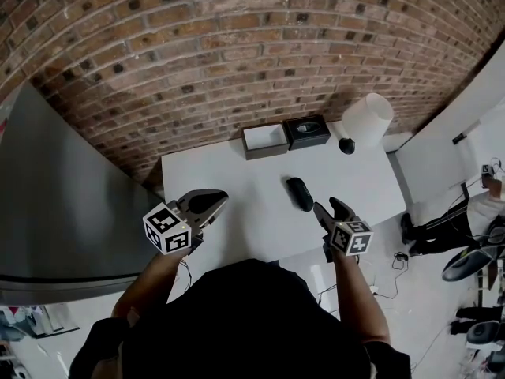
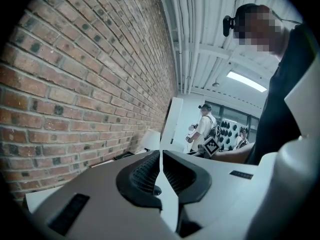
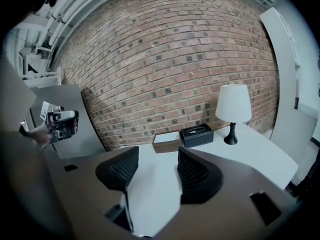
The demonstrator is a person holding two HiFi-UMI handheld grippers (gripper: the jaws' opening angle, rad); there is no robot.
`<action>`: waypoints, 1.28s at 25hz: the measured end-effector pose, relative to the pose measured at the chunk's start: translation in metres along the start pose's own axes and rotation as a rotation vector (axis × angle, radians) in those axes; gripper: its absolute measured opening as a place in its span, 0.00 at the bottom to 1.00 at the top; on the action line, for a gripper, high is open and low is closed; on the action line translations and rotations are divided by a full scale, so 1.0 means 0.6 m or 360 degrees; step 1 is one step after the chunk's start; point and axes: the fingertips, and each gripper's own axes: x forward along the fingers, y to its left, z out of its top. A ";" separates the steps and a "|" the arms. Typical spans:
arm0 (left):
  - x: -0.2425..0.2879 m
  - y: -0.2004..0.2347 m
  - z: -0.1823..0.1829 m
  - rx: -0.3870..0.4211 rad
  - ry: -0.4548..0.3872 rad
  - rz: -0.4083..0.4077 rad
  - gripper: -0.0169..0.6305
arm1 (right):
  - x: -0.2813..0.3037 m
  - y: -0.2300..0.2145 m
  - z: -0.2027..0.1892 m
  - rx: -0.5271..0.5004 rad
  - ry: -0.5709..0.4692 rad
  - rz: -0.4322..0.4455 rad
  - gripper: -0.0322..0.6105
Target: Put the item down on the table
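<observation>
A black oval item (image 1: pixel 299 193) lies on the white table (image 1: pixel 229 176), just right of the middle. My right gripper (image 1: pixel 330 206) hovers close behind and to the right of it, apart from it. Its jaws stand open with only bare tabletop showing between them in the right gripper view (image 3: pixel 158 159); the item itself is hidden there. My left gripper (image 1: pixel 208 201) is held over the table's front left part. In the left gripper view (image 2: pixel 160 156) its ribbed pads meet with nothing between them.
At the table's back edge stand a shallow brown box (image 1: pixel 264 140), a black tissue box (image 1: pixel 307 131) and a white-shaded lamp (image 1: pixel 365 119). A brick wall (image 1: pixel 237 46) runs behind. A grey panel (image 1: pixel 55 188) stands to the left. People stand far off in the left gripper view (image 2: pixel 205 126).
</observation>
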 end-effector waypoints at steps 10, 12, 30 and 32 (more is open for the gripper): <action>-0.016 -0.013 -0.001 0.0022 0.0011 -0.0034 0.08 | -0.036 0.061 0.022 -0.0025 -0.0078 0.0059 0.38; -0.017 -0.017 -0.001 0.0028 0.0011 -0.0040 0.08 | -0.042 0.067 0.022 -0.0051 -0.0076 0.0058 0.38; -0.037 -0.045 -0.015 0.0048 0.0036 -0.0076 0.08 | -0.077 0.098 -0.007 -0.0063 -0.0076 0.0056 0.32; -0.036 -0.052 -0.016 0.0063 0.0043 -0.0089 0.08 | -0.080 0.100 -0.010 -0.0060 -0.0077 0.0058 0.31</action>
